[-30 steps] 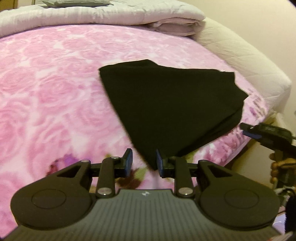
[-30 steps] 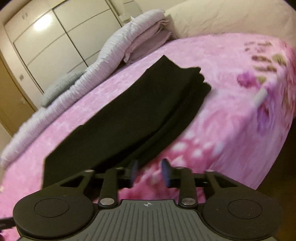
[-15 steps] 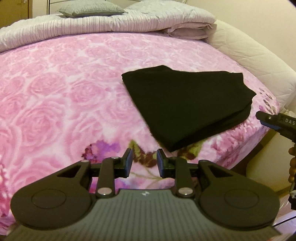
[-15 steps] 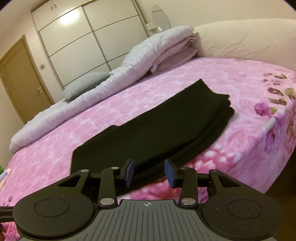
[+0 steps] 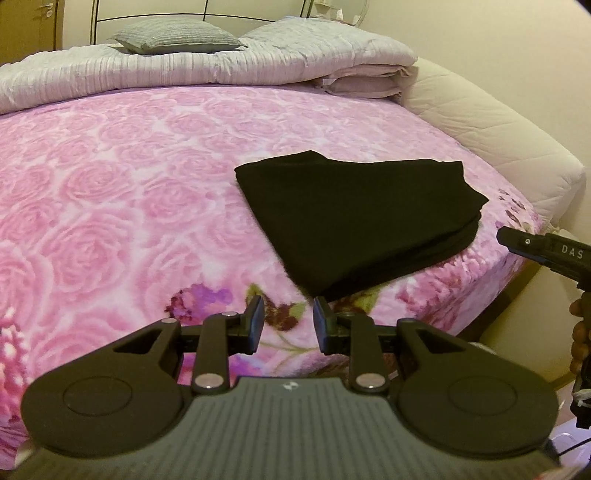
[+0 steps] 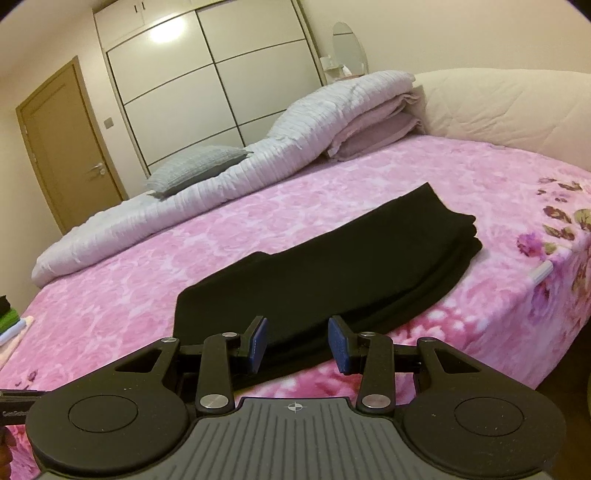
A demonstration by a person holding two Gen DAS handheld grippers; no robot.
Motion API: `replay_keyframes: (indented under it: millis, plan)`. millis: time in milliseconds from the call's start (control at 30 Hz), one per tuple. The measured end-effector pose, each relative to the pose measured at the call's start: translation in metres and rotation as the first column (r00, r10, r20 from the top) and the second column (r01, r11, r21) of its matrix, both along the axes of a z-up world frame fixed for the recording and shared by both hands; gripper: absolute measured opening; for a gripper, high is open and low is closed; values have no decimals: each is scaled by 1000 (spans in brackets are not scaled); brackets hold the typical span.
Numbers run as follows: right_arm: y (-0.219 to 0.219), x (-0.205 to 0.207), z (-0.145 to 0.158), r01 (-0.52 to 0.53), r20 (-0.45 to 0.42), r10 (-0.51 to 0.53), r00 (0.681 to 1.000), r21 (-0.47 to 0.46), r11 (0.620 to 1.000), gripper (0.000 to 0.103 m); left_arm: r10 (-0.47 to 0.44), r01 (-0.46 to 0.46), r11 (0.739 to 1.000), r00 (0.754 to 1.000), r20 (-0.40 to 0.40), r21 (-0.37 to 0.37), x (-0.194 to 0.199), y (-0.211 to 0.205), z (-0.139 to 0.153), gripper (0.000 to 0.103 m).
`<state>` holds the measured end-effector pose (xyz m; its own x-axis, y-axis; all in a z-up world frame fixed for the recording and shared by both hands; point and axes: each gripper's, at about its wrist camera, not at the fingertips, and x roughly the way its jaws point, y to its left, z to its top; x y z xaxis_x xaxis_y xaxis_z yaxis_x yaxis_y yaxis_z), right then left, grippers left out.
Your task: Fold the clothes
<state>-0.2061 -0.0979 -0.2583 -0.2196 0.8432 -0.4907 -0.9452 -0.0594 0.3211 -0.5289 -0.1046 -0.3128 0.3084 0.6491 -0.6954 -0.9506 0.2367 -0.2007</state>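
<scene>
Left gripper (image 5: 287, 325): jaws parted at a middling gap, nothing between the pads; only pink bedspread shows through the gap. It hangs over the near edge of the bed, apart from the cloth.

Right gripper (image 6: 297, 343): jaws parted a little wider, blue pads (image 6: 258, 341) bare, nothing gripped. The near edge of the black garment shows behind the gap, but the pads do not press on it. In the left wrist view this gripper's tip pokes in at the right edge of the frame (image 5: 539, 249), just off the bed's corner.

Black garment (image 5: 354, 225): folded into a flat stack of several layers, lying on the pink rose-print bedspread (image 5: 110, 192) near the bed's front right corner. In the right wrist view it stretches from lower centre up to centre right (image 6: 332, 273), layered fold edges visible at the right end.

Further out: a rolled white duvet (image 6: 207, 199) along the far side of the bed, grey pillow (image 5: 177, 35) resting on it, folded pale pink bedding (image 6: 376, 136) at its right end. Cream padded headboard (image 6: 509, 107) in the upper right.

At the left edge of the right wrist view, a small pile of folded items (image 6: 9, 321), green and white among them. No containers in view.

Wardrobe with sliding doors (image 6: 214, 81) and wooden door (image 6: 66, 147) in the upper left.
</scene>
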Motion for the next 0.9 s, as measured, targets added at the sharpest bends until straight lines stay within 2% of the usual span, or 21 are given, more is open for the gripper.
replay_keyframes:
  millis: [133,233,300,333,367,400,467,533,667,700,833,900]
  plan:
    - [10,-8,-4,-47,28,47,999,4,999,40,18,-17,999,1000,13,-27,-7,10,-9,24]
    - [18,-26,-10,-132,120,129,984,19,991,40,38,-37,998,999,26,-57,-16,20,-20,24]
    - [21,-46,-20,-221,236,211,949,19,975,41,47,-44,996,998,34,-75,-20,28,-27,24]
    - [22,-56,-25,-261,293,246,924,16,965,45,46,-43,995,998,34,-85,-22,32,-31,24]
    - [23,-66,-31,-301,348,279,895,10,954,61,44,-41,995,998,34,-96,-23,35,-35,24]
    - [24,-76,-36,-339,402,310,862,2,941,69,41,-37,994,999,34,-103,-24,38,-38,24]
    - [21,-95,-47,-413,511,357,782,-4,911,69,32,-27,993,998,45,-116,-26,41,-44,24]
    - [17,-112,-58,-470,627,365,688,2,883,69,18,-10,992,998,67,-127,-27,43,-50,24]
    - [11,-131,-83,-578,778,386,496,-37,815,69,-11,24,991,995,96,-132,-28,44,-56,24]
    - [10,-135,-91,-600,811,383,442,-50,799,69,-18,31,991,995,101,-129,-28,45,-57,24]
    - [12,-142,-117,-651,889,372,266,-119,750,69,-28,42,992,993,114,-122,-30,49,-62,24]
    - [10,-147,-130,-671,915,350,201,-132,730,69,-29,43,992,993,114,-121,-31,53,-64,24]
